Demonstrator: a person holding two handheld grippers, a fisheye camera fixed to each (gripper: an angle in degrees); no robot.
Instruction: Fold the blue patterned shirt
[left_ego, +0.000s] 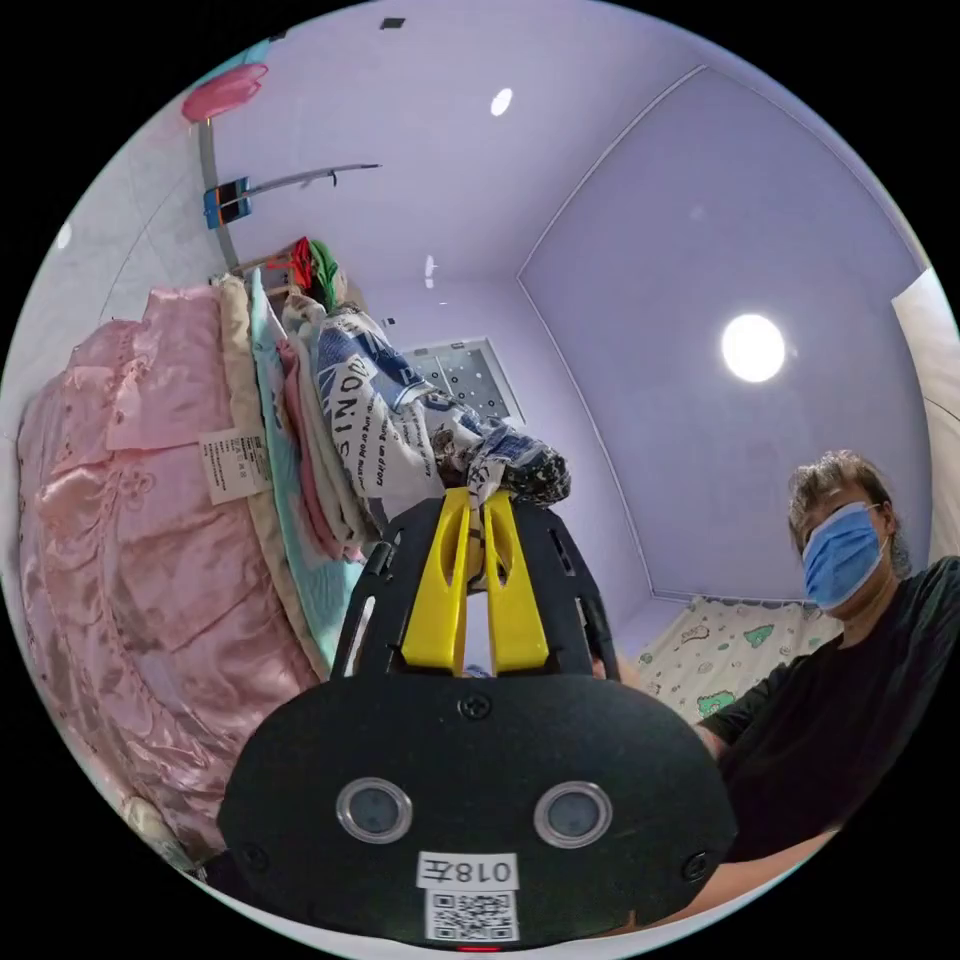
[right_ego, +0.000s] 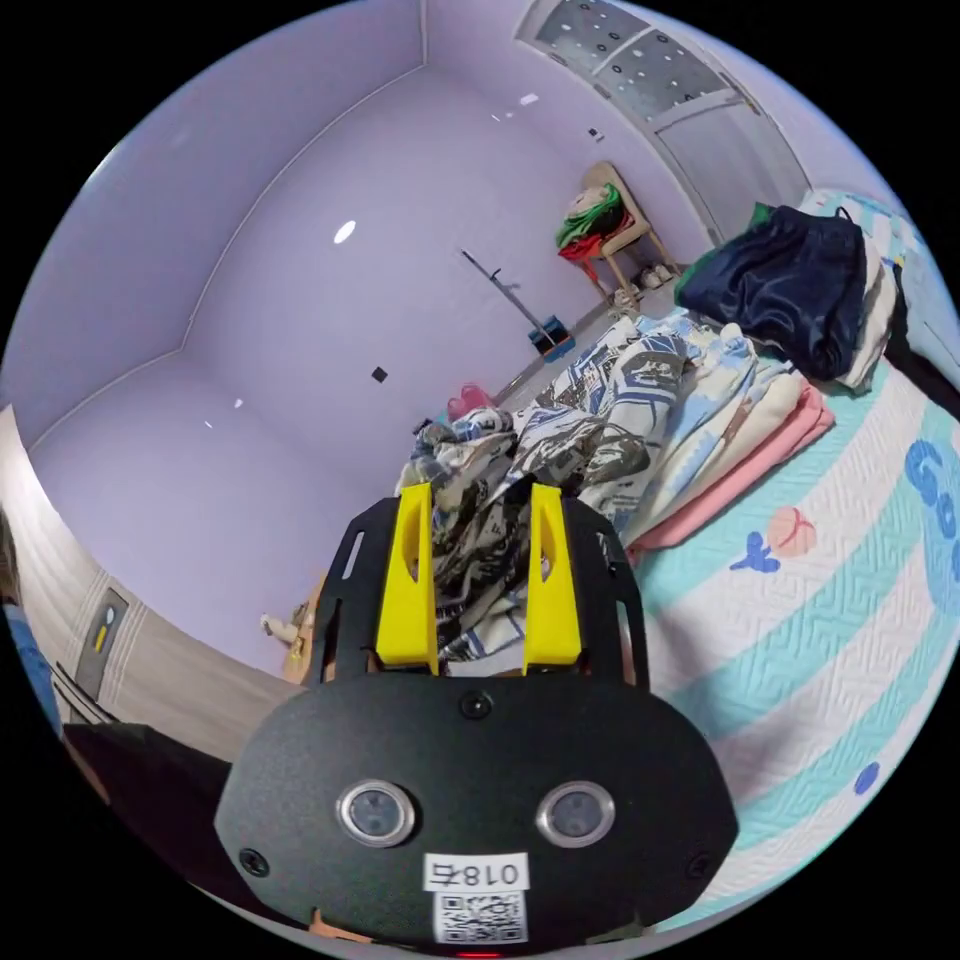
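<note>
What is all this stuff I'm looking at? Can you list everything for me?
Shirt: one, blue and white patterned, bunched on the bed, part lifted by the grippers.
Folded clothes: a few, cream and pink, stacked under the shirt.
Dark garment: one, navy, on the pile behind.
Quilt: one, white and teal striped, covering the bed.
Pink bedding: one, satin, beside the quilt.
Chair: one, wooden, red and green clothes on it, by the wall.
Ceiling lamp: one, round, lit.
Person: one, black top, near the bed.
Left gripper: yellow jaws pinching the shirt.
Right gripper: yellow jaws apart, cloth between.
</note>
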